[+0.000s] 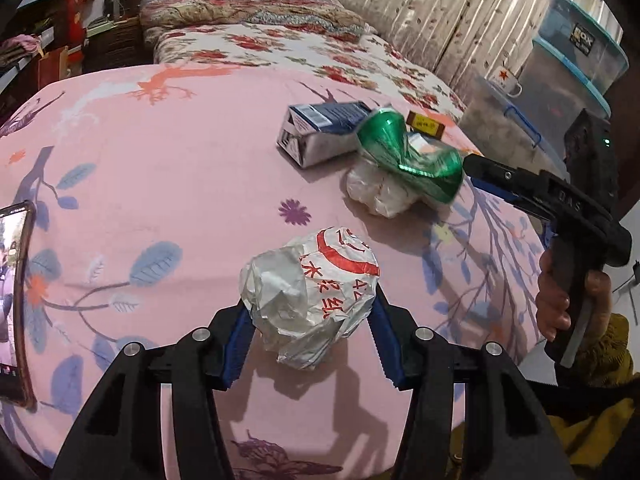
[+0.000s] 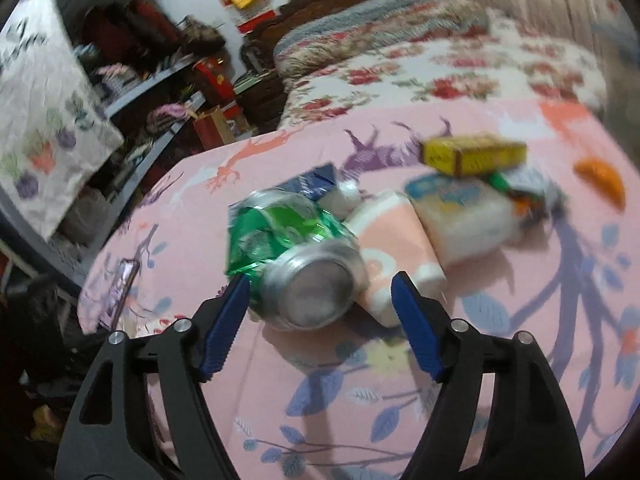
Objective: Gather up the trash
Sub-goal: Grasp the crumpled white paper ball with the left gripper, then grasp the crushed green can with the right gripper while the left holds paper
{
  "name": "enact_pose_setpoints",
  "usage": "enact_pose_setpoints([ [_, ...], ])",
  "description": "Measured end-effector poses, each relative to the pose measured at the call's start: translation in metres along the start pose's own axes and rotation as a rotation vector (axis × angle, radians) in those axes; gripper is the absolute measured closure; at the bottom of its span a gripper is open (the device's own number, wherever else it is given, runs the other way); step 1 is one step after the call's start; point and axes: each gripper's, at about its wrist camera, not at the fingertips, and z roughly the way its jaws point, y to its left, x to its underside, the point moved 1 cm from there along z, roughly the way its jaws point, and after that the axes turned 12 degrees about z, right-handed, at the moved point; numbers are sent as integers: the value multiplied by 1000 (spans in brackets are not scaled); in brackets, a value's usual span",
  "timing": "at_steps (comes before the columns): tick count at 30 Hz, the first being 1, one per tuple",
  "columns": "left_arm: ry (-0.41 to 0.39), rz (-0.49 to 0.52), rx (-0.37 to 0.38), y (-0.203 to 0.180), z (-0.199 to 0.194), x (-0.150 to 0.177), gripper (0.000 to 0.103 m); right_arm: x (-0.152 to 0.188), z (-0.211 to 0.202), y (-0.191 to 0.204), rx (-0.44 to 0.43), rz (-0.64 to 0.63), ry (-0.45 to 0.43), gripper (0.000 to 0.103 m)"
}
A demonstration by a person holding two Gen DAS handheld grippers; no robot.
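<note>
My left gripper [image 1: 310,300] is shut on a crumpled white paper wrapper [image 1: 310,292] with red print, held just above the pink sheet. My right gripper [image 2: 320,284] is open, its blue pads on either side of a crushed green can [image 2: 296,256] lying on its side; in the left wrist view the can [image 1: 408,152] shows at that gripper's fingertips. A pink paper cup [image 2: 394,248] lies beside the can. A blue and white carton [image 1: 320,132], a white plastic pack [image 2: 464,216] and a yellow box [image 2: 474,154] lie behind.
The trash lies on a bed with a pink leaf-print sheet [image 1: 160,168]. A phone [image 1: 16,300] lies at the sheet's left edge. Floral pillows [image 1: 248,8] lie at the headboard. Plastic storage boxes [image 1: 568,64] stand to the right, cluttered shelves [image 2: 132,60] to the left.
</note>
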Motion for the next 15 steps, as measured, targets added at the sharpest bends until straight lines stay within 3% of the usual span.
enact_pose_setpoints([
  [5, -29, -6, 34, 2, -3, -5, 52, -27, 13, 26, 32, -150, 53, 26],
  [6, -33, -5, 42, 1, -2, -7, 52, -35, 18, 25, 49, -154, 64, 32],
  [7, -39, -1, 50, -1, -3, -8, 52, -41, 23, 21, 64, -138, 80, 44],
  [9, -52, 11, 62, -7, -4, -11, 52, -44, 33, 4, 38, -49, 155, 55],
  [15, -36, 30, 96, -13, 3, -14, 52, 28, 13, 4, -112, 29, 261, 54],
])
